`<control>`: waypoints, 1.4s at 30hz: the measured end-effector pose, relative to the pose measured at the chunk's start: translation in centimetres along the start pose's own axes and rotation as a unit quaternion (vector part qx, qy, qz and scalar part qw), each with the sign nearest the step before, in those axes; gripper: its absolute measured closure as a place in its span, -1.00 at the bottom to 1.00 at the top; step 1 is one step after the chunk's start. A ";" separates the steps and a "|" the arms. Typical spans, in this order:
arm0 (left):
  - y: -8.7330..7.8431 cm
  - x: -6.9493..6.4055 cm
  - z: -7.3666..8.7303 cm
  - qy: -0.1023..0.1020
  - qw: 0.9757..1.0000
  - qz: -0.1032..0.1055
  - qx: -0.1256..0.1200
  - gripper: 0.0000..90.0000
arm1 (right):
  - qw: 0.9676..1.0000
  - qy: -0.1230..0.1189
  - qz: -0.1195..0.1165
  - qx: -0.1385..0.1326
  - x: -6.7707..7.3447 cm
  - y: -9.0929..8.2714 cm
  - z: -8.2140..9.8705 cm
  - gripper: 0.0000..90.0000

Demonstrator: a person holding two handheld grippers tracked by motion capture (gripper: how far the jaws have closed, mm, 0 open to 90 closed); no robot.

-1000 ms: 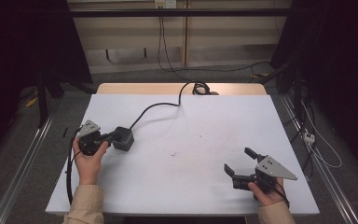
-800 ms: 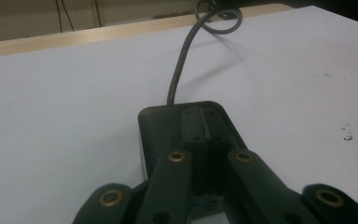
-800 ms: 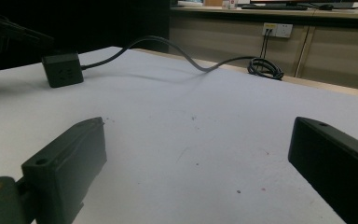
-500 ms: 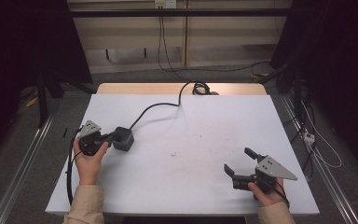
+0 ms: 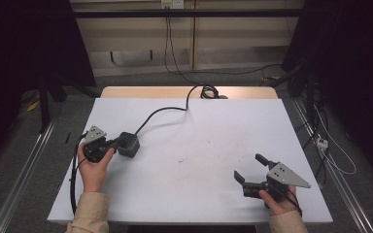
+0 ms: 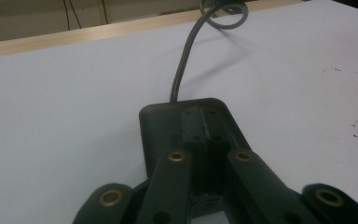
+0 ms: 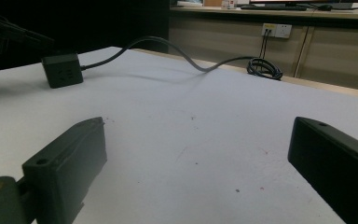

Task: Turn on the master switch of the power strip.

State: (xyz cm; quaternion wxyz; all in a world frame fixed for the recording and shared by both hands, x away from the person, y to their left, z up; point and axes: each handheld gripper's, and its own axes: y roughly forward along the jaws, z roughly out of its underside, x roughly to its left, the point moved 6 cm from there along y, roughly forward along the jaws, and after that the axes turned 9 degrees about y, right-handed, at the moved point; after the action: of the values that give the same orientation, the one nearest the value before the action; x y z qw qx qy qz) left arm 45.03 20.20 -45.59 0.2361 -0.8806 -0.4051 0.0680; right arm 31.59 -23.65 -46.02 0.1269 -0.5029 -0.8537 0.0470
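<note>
Here the left gripper (image 5: 117,144) rests its pressed-together jaws on the black box (image 5: 128,144), while the right gripper (image 5: 250,168) spreads wide over the white table (image 5: 213,131).

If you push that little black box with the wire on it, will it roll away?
Probably not. The black box is a squat cube with flat sides lying on the white table, so it should slide rather than roll. Its grey cable curves loosely to a coil, so it looks floppy and may tug a little. The left gripper has its closed jaws right at the box.
</note>
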 end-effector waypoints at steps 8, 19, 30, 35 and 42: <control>0.0 -0.1 0.0 0.004 1.000 -0.004 0.002 1.00 | 1.000 -0.001 -0.001 0.000 0.0 0.0 0.0 -0.92; 0.1 -0.2 0.0 0.002 1.000 -0.010 0.003 1.00 | 1.000 0.000 -0.001 0.000 0.0 0.0 0.0 -0.92; 0.0 -0.2 0.1 0.002 1.000 -0.010 0.004 1.00 | 1.000 0.001 -0.001 0.000 0.0 0.0 0.0 -0.92; 0.1 -0.2 0.1 0.004 1.000 -0.011 0.004 1.00 | 1.000 0.000 0.000 0.000 0.0 0.0 0.0 -0.92; 0.1 -0.2 0.1 0.003 1.000 -0.012 0.004 1.00 | 1.000 0.001 0.001 0.000 0.0 0.0 0.0 -0.92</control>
State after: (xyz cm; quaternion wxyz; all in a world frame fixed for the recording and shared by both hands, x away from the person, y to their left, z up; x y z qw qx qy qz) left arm 44.90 20.02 -45.70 0.2418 -0.8748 -0.4148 0.0646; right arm 31.54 -23.62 -46.04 0.1273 -0.5034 -0.8534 0.0467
